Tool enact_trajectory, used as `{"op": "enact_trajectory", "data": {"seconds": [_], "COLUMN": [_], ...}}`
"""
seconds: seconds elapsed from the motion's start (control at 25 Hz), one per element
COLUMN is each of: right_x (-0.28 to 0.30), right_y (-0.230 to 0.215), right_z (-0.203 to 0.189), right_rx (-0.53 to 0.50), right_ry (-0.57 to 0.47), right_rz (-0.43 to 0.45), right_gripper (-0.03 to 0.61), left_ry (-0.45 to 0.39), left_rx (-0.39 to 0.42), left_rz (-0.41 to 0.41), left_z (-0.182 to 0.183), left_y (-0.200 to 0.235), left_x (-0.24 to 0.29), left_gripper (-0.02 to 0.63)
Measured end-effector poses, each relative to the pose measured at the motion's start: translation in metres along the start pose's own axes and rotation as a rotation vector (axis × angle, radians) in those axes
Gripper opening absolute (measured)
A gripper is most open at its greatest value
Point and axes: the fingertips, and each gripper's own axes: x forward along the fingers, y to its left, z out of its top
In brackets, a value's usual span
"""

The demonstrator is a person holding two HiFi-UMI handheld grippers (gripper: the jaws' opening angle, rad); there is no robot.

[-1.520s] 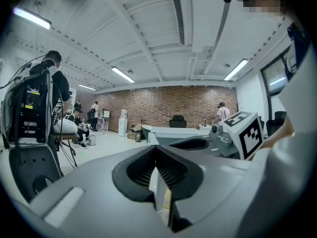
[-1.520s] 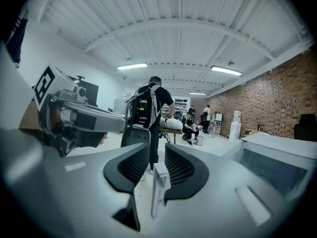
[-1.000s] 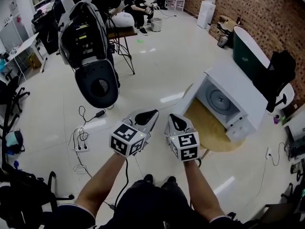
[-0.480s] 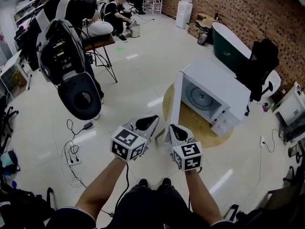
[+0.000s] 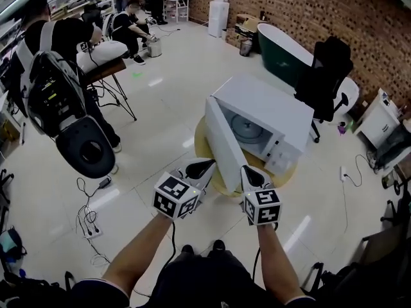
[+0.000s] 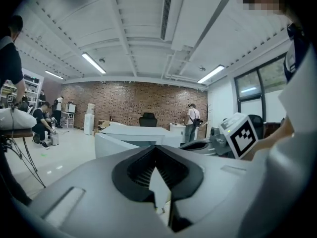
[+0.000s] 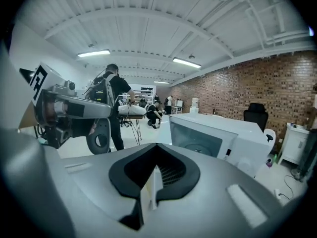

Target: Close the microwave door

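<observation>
A white microwave (image 5: 266, 111) stands on a round wooden table (image 5: 204, 147). Its door (image 5: 225, 149) hangs wide open, swung out toward me, and the turntable shows inside. My left gripper (image 5: 198, 169) is just left of the door's free edge with its jaws shut on nothing. My right gripper (image 5: 249, 174) is just right of that edge, in front of the cavity, also shut and empty. The left gripper view shows the left gripper (image 6: 156, 152) with the microwave (image 6: 133, 133) low ahead. Ahead of the right gripper (image 7: 156, 150), the right gripper view shows the microwave (image 7: 218, 138).
A person with a backpack rig (image 5: 54, 88) stands at the left beside a dark round dish (image 5: 87, 149). Cables and a power strip (image 5: 90, 226) lie on the floor. A black office chair (image 5: 324, 66), a green tub (image 5: 282, 50) and a white cabinet (image 5: 376, 120) stand beyond the microwave.
The microwave has drawn nearer and more central; its open door now reaches between the two grippers. Both grippers stay shut and side by side.
</observation>
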Motion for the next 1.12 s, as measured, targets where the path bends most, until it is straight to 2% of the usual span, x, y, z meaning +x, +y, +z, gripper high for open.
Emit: {"op": "enact_trajectory", "data": {"seconds": [0.36,1.12], "right_x": [-0.003,0.019], "right_y": [-0.068,-0.171], "right_z": [-0.005,-0.002], "right_rx": [0.026,0.060], "right_ry": [-0.006,-0.019], "right_rz": [-0.112,-0.283], "right_gripper": [0.002,0.002], "left_ry": [0.016,0.037], "left_rx": [0.020,0.034], "left_rz": [-0.065,-0.135], "left_z": [0.000,0.005], "left_y": [-0.023,-0.021], "left_x": [0.038,0.110], "left_gripper": [0.012,0.012]}}
